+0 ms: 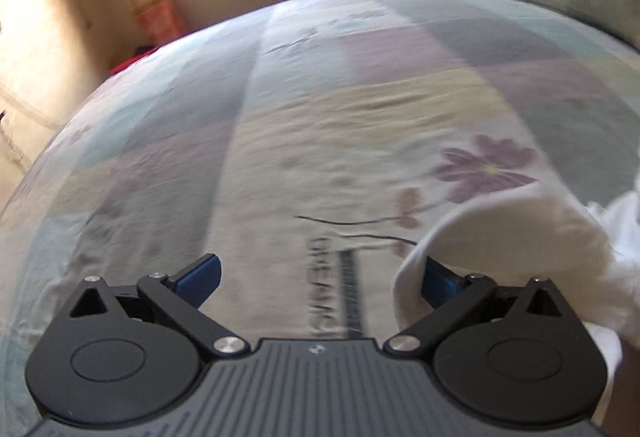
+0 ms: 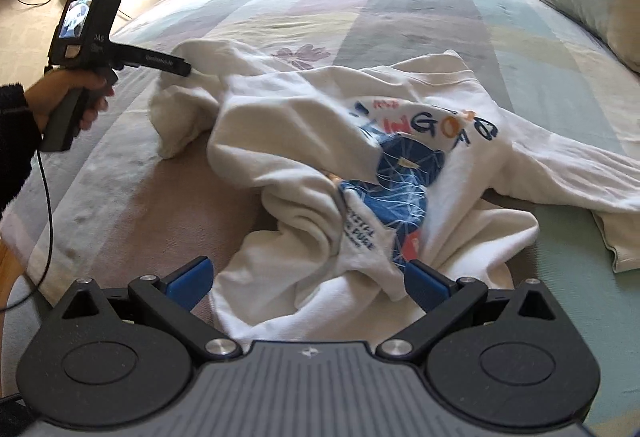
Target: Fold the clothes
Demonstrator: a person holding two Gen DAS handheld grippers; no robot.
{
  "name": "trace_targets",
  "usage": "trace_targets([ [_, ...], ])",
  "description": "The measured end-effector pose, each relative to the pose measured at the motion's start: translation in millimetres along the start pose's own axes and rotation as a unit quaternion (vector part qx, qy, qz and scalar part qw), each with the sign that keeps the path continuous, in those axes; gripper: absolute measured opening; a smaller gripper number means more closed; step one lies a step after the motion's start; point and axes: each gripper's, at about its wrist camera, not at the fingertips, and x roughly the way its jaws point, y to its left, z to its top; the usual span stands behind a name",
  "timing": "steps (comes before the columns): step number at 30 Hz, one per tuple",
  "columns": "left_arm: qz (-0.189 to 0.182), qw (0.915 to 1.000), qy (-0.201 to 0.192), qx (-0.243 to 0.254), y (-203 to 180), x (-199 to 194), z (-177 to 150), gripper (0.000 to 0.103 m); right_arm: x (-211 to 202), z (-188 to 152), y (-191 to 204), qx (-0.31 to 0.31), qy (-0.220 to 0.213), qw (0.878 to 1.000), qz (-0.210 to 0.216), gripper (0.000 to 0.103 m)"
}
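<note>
The white sweatshirt (image 2: 360,165) is lying crumpled at frame centre on the bed (image 2: 420,9). Both claws, left (image 1: 320,277) and right (image 2: 306,279), are standing released. Being soft and limp, it is best gripped at the hem or a sleeve edge.

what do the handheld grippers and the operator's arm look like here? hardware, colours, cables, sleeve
Both units match: the right gripper and left gripper have blue fingers on black linkage arms with silver pivot pins, round black housings and a ribbed grey body. Seen side-on, the left one has a pistol grip, a small lit screen and a black cable. Dark fuzzy sleeve.
</note>
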Motion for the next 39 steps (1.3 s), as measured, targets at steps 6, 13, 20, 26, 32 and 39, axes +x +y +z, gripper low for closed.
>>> trace_targets([
  [6,0.047,0.9988,0.010,0.003,27,23,16,0.103,1,4,-4,0.003,-0.002,1.000,-0.008,0.103],
  [13,0.060,0.9975,0.037,0.000,32,38,25,0.101,8,5,3,-0.001,0.008,1.000,-0.005,0.103],
  [20,0.003,0.9996,0.015,0.022,24,-23,-6,0.101,3,5,10,-0.011,0.004,1.000,0.006,0.103],
  [26,-0.110,0.9923,0.003,0.057,-5,-89,-33,0.102,4,2,17,-0.014,0.001,1.000,0.018,0.103],
  [32,-0.127,0.9836,0.021,0.127,-63,-74,-51,0.102,-1,-5,28,-0.023,0.001,1.000,0.019,0.103],
  [39,-0.069,0.9929,0.041,0.088,-59,-17,-57,0.103,-11,-13,20,-0.006,0.005,1.000,-0.005,0.103],
])
